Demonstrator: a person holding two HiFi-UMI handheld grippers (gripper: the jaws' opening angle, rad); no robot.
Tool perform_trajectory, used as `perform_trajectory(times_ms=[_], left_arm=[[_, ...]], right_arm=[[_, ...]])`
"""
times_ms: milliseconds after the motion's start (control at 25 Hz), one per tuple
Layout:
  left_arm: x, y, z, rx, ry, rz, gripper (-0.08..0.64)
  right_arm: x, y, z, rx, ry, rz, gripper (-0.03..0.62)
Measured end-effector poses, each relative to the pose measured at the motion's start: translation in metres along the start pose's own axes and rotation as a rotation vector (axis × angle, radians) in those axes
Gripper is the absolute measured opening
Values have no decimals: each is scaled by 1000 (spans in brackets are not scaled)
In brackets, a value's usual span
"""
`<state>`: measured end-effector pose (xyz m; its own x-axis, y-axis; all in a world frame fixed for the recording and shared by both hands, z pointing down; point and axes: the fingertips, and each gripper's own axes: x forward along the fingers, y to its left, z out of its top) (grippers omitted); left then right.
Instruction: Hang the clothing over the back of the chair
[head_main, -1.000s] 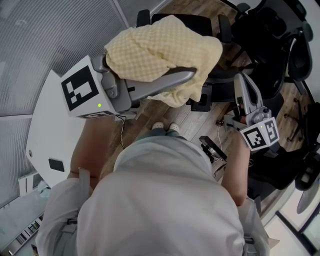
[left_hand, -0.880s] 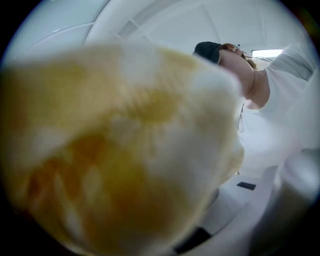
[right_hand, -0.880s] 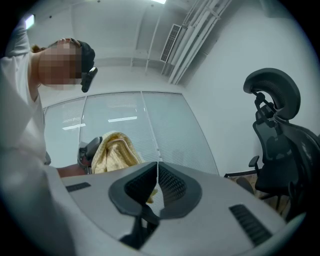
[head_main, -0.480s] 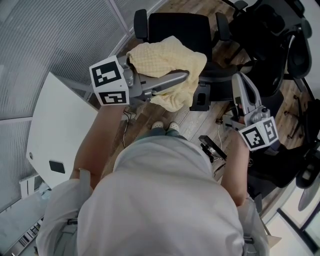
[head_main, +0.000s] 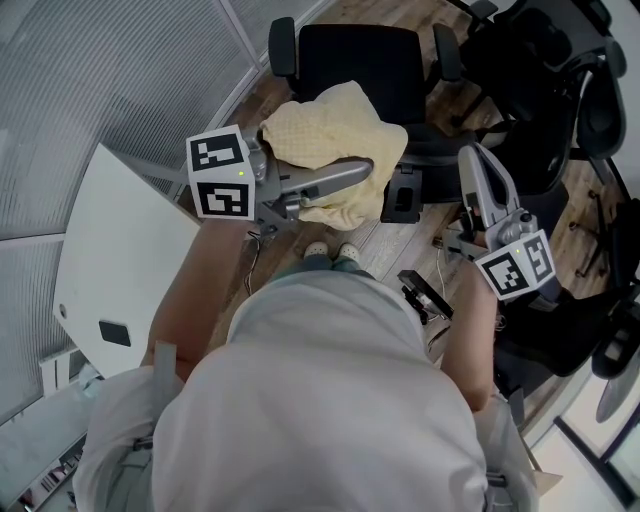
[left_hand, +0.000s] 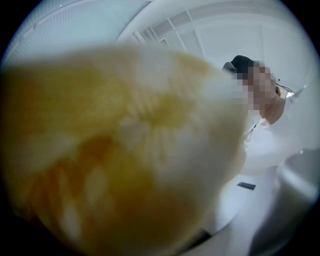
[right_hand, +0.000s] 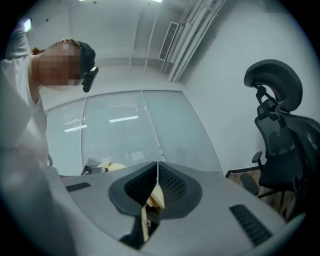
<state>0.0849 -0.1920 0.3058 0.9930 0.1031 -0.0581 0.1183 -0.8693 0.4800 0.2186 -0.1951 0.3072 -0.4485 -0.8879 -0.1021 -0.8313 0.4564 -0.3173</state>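
Above the wood floor (head_main: 398, 245), yellow clothing (head_main: 325, 135) that looks soft and light flops over the left gripper (head_main: 362, 166), hiding its jaws so I cannot tell its grip, the right gripper (head_main: 472, 160) is closed and empty, and a thick fold seems best to pinch.

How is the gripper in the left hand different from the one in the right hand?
The left hand-held gripper is shut on the yellow clothing, which drapes over it. The right hand-held gripper is shut tip to tip, well away from the clothing. In the head view the left one lies sideways, pointing across in front of the black chair; the right one points up the picture. Both are grey, and both are shut.
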Motion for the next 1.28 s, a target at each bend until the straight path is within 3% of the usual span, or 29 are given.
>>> perform_trajectory(times_ms=[560,1280], left_arm=[[6,18,-58,-131,89,45,140],[8,42,-73,-47,78,177,140]], right_arm=[[7,15,-16,21,53,70,23],[8,20,-29,28,106,105,23]])
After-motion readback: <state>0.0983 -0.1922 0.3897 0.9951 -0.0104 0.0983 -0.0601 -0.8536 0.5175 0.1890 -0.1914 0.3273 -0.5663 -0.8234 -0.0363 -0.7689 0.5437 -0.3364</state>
